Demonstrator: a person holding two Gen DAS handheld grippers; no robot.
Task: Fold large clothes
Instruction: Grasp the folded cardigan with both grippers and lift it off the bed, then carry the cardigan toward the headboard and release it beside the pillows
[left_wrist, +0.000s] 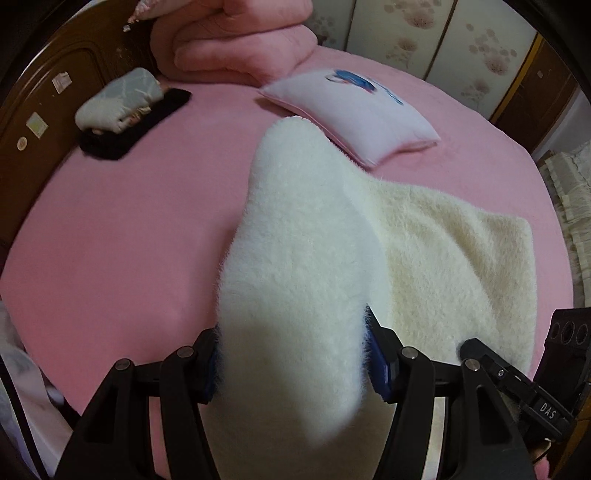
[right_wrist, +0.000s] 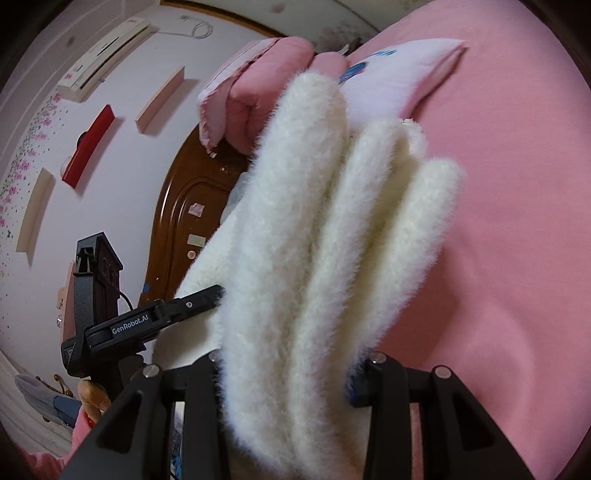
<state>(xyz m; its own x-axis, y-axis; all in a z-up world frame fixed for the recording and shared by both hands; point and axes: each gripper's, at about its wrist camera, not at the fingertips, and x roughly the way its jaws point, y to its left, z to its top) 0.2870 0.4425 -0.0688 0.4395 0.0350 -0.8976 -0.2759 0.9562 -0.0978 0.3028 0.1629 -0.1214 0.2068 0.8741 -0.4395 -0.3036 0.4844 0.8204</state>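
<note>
A fluffy cream-white garment is lifted over the pink bed. My left gripper is shut on a thick bundled fold of it, which fills the gap between the blue pads. The rest of the garment trails down flat to the right on the bed. In the right wrist view my right gripper is shut on several bunched folds of the same garment. The left gripper shows there at the left, holding the garment's edge. The right gripper appears at the lower right of the left wrist view.
A white pillow with a blue print lies beyond the garment. A folded pink quilt sits at the head of the bed. A grey-white bundle on a dark cloth lies near the brown headboard.
</note>
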